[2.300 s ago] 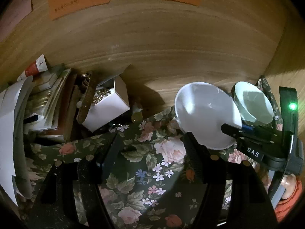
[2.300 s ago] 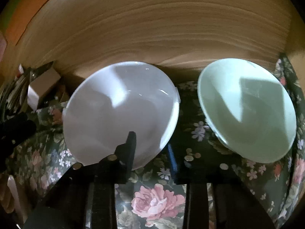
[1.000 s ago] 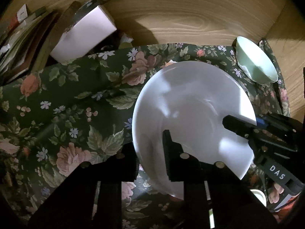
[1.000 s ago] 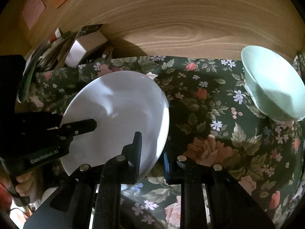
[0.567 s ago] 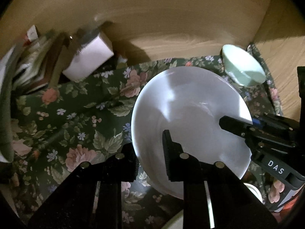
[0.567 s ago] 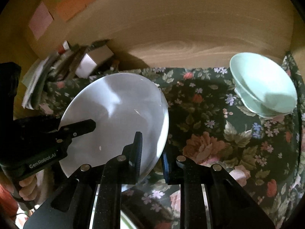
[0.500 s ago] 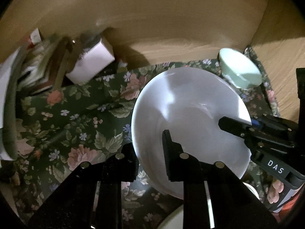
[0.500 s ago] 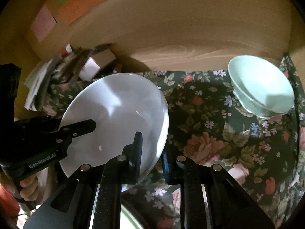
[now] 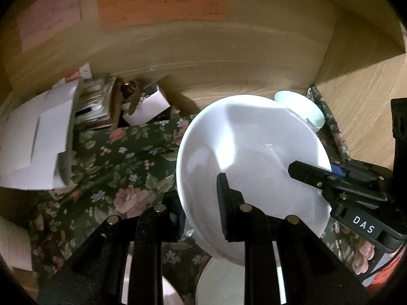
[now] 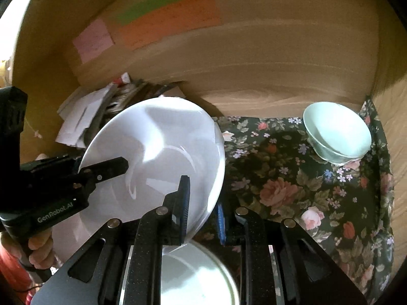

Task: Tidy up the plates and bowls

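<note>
The left gripper (image 9: pixel 201 198) is clamped on the near-left rim of the white plate (image 9: pixel 249 157), 1 finger on top of the plate and the other beneath it. The right gripper (image 10: pixel 202 203) is clamped on the plate's near-right rim in the same way, so both tongs carry this 1 plate between them, tilted with its far edge high.

A moment ago the plate sat low over the floral cloth (image 10: pixel 292 190); now it hangs clear of it, more of the wooden back wall (image 10: pixel 254 71) and its coloured paper notes (image 10: pixel 168 20) shows above it, and a second white dish (image 10: pixel 198 277) has come into view at the near edge, directly below the plate. My reading is that the plate is being carried toward the near side to be stacked on that dish, so the lift is done and the placing is still ahead.

The pale green bowl (image 10: pixel 335 132) stands on the cloth at the far right, close to the side wall and well apart from the plate. At the far left, a heap of papers and a small white box (image 9: pixel 147 106) lie against the wall; the plate's left edge passes in front of them in the right wrist view, though it looks raised above them. The middle of the cloth is bare, giving room to lower.
</note>
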Motion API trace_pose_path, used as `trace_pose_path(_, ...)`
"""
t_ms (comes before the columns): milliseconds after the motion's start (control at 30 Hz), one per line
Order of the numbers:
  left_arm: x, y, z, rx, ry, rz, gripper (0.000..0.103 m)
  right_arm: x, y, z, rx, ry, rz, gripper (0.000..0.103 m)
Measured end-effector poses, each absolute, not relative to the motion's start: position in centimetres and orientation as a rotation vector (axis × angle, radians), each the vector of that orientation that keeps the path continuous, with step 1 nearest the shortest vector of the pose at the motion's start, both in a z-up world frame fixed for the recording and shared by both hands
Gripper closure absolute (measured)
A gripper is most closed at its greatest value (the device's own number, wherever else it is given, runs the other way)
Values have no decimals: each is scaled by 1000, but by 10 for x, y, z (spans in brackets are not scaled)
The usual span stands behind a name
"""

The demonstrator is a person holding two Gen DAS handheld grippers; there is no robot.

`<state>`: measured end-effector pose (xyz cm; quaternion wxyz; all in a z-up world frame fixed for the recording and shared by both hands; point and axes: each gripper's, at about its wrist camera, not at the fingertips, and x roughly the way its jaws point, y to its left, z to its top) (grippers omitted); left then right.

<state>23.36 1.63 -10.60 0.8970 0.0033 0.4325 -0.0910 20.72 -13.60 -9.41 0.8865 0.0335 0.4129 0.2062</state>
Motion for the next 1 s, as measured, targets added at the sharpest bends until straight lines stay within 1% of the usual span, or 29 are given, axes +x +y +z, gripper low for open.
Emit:
trace_pose_path(533,167,54,-100,-37,850,-148,82,162,-98,-88,37,831,474,86)
trace_pose_path(1000,124,107,-113,-113,860,-66,82,147,-44,-106,4,875,586,86)
